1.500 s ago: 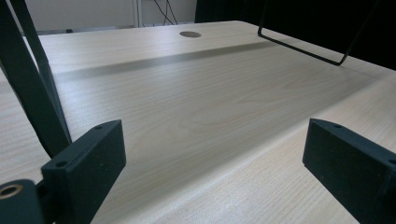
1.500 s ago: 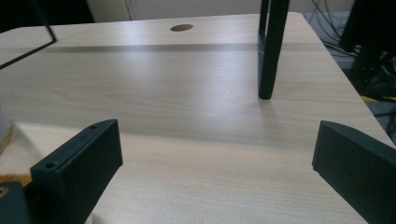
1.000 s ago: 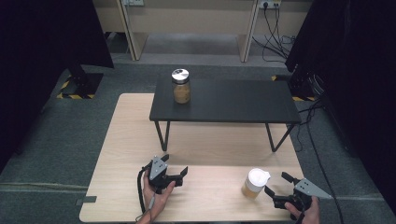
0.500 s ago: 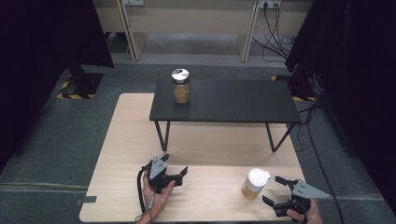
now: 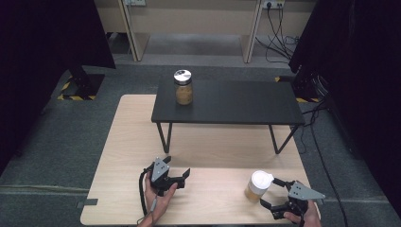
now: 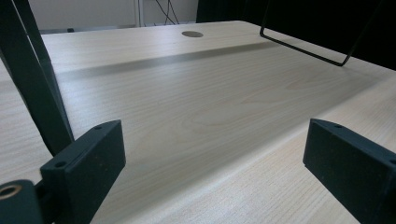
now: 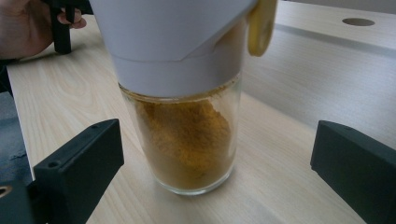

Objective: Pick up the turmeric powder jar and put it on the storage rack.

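1. In the right gripper view the top of the near jar [image 7: 182,116] is cut off by the upper edge; its white lid and a yellow blob at the lid's right rim are blurred. What the blob is cannot be told.
2. The jar holds an orange-brown powder and stands on the table [image 5: 213,146] between the jaws of the right claw [image 5: 270,195], which stand wide apart and touch nothing.
3. The left claw [image 5: 177,166] is also spread apart, with bare wood between its jaws, well apart from the jar. Its hand [image 5: 160,201] is cut off at the bottom edge of the high view.
4. A second jar [image 5: 183,87] with a metal lid stands on a black shelf [image 5: 231,101] on wire legs at the table's far half.
5. The table is pale wood with a cable hole [image 6: 192,34].
6. Around it lie grey carpet, dark curtains at both sides, and cables [image 5: 279,28] by the back wall.
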{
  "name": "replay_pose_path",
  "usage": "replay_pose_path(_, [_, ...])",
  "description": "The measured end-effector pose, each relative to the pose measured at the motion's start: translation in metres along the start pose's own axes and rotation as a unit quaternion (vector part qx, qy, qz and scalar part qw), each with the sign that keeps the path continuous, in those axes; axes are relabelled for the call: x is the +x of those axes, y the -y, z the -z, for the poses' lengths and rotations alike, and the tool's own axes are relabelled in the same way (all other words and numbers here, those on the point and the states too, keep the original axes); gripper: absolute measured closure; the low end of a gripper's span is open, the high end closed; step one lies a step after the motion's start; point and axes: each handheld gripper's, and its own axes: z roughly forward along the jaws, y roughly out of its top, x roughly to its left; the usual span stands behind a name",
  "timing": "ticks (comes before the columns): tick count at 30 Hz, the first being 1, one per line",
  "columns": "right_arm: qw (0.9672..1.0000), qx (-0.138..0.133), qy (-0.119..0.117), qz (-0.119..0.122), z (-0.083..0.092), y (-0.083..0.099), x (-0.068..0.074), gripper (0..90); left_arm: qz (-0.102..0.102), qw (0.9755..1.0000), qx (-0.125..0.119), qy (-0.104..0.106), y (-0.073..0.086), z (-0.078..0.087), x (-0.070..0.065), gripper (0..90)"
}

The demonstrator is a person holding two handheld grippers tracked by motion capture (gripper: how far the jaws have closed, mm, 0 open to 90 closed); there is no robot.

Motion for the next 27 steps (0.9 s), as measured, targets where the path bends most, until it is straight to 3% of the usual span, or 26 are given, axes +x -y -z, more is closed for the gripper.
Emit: replay_pose_path(27, [0.9995,-0.022,0.023,-0.004,-0.025,-0.002,0.022,6.6,0.000,1.0000,-0.002,-0.003,0.001,0.000,0.000,4.8])
